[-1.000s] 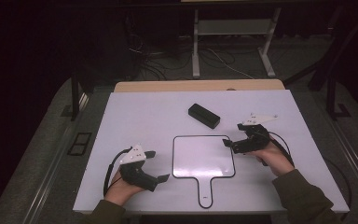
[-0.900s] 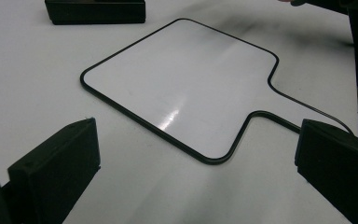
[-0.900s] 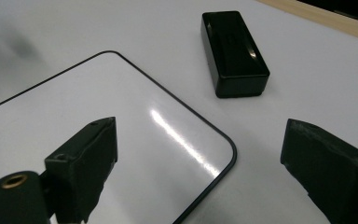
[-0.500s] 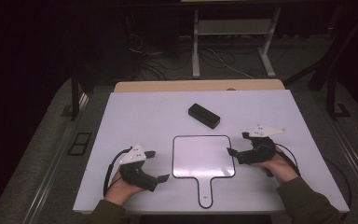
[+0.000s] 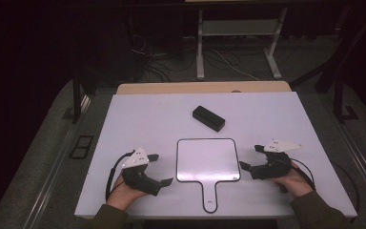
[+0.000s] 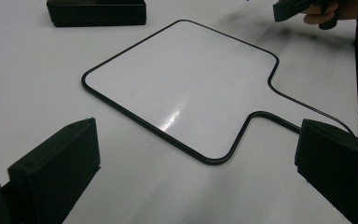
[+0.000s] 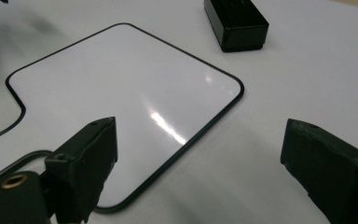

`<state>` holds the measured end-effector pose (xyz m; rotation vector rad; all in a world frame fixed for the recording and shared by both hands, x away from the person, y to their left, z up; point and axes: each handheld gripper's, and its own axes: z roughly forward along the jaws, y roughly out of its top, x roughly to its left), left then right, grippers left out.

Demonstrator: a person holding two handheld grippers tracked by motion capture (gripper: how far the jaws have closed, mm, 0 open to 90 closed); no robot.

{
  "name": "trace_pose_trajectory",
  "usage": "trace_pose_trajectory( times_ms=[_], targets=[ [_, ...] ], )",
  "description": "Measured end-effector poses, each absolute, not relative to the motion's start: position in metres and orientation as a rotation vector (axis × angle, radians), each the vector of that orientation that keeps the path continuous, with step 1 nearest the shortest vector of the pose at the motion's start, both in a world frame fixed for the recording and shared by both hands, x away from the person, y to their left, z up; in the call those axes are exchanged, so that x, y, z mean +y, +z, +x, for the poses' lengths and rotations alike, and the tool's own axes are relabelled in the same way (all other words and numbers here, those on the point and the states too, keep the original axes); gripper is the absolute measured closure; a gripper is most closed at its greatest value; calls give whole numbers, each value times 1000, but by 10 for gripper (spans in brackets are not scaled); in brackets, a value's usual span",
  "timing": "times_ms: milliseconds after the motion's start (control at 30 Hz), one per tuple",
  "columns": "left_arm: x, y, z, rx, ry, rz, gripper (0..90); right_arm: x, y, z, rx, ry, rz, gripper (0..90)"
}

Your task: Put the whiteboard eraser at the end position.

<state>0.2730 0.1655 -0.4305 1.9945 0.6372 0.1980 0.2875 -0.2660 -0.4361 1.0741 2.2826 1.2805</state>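
While both claws gape empty, a glossy, black-rimmed paddle board (image 5: 208, 160) lies flat between them.

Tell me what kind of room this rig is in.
Probably a lab or recording workspace, not a home: a plain white tabletop bearing little besides a white black-rimmed paddle-shaped board and a black rectangular box, with loose cables and white metal stand legs on the dark floor behind.

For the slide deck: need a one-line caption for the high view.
Open left hand-held gripper and right hand-held gripper flank a paddle-shaped whiteboard on the table; black box beyond.
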Motion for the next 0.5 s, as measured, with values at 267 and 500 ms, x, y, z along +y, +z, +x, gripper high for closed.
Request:
trace_pose_trajectory(
  times_ms=[267, 500],
  targets=[
    [165, -430, 273, 633, 198, 1997, 0, -274, -440, 273, 2282, 1281, 1095, 95],
    [165, -431, 273, 633, 199, 1998, 0, -279, -442, 265, 2296, 1278, 1096, 95]
  ],
)
